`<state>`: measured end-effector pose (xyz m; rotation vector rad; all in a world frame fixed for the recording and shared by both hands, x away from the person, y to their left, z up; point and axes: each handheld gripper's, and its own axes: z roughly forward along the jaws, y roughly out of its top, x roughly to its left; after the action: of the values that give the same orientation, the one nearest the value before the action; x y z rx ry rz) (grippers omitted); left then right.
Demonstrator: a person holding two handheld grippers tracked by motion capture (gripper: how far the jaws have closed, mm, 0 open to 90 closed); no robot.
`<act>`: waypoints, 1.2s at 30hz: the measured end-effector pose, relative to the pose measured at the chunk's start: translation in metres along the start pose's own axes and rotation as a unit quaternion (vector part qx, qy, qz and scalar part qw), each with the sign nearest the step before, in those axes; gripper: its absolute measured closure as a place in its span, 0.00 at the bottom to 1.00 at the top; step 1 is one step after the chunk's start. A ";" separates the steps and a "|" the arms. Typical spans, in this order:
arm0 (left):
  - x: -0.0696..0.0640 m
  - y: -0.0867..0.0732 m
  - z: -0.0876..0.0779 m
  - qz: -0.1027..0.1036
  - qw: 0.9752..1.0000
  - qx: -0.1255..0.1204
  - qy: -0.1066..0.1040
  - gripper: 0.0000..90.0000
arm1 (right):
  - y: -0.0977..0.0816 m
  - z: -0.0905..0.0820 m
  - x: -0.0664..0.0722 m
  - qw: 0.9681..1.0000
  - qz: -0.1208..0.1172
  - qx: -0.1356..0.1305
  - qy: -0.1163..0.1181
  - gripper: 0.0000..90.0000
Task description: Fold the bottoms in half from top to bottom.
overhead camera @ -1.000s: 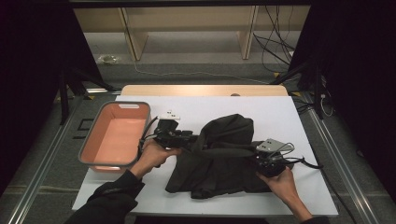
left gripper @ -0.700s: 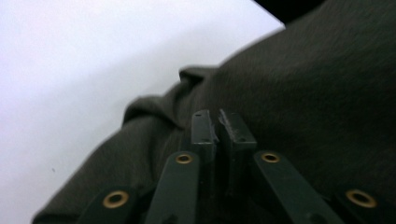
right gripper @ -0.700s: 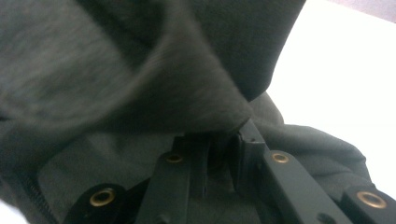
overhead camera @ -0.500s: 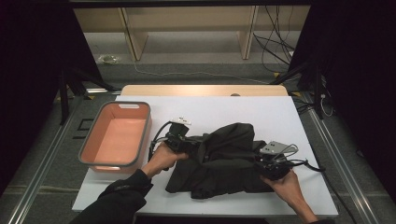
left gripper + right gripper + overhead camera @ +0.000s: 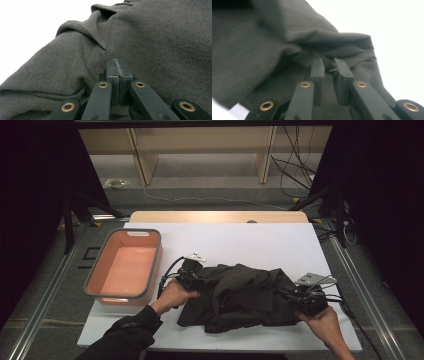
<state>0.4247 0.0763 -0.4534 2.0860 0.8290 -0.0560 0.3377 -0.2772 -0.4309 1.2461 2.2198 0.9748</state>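
My left gripper (image 5: 117, 68) has its jaws pressed flat together, with no gap between the pads; they have just been closing, and the dark cloth (image 5: 155, 42) lies right against the tips beside a stitched seam. Whether a fold is pinched between the pads I cannot tell. My right gripper (image 5: 331, 67) shows a narrow gap between its jaws, and the cloth (image 5: 262, 42) bunches around and under the tips; I cannot tell whether the pads press on it.

From the high view, the left gripper (image 5: 192, 276) sits at the cloth's left edge and the right gripper (image 5: 300, 296) at its right edge, each in one of my hands. The cloth (image 5: 245, 297) lies crumpled on the white table (image 5: 240, 240), in the near half, right of the tub.

Against a second ago, the cloth is flatter and wider: its raised hump has come down and it now spreads along the table between the two grippers. The left gripper has dropped lower onto the table, and the right has slid outward to the right, drawing that edge with it.

The orange tub (image 5: 150, 234) with its grey rim stands at the table's left edge, just beside my left hand (image 5: 175, 295), and nothing lies in it. I can read no writing anywhere.
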 end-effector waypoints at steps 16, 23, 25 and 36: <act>-0.014 -0.002 0.000 0.031 0.999 0.010 0.001 0.97 | 0.068 -0.004 0.019 0.997 -0.009 -0.068 0.047 0.89; -0.016 0.007 -0.017 0.039 0.999 -0.009 0.002 0.94 | 0.057 0.001 0.026 0.998 -0.017 -0.049 0.048 0.92; -0.018 0.013 -0.026 0.038 0.999 -0.025 0.004 0.93 | 0.054 0.001 0.026 0.998 -0.018 -0.047 0.049 0.93; -0.046 0.031 -0.017 0.031 0.998 -0.041 -0.030 0.95 | 0.046 0.003 0.029 0.998 -0.025 -0.035 0.048 0.94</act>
<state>0.4025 0.0521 -0.4059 2.0217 0.7197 -0.0500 0.3507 -0.2345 -0.3996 1.1306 2.2561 1.1052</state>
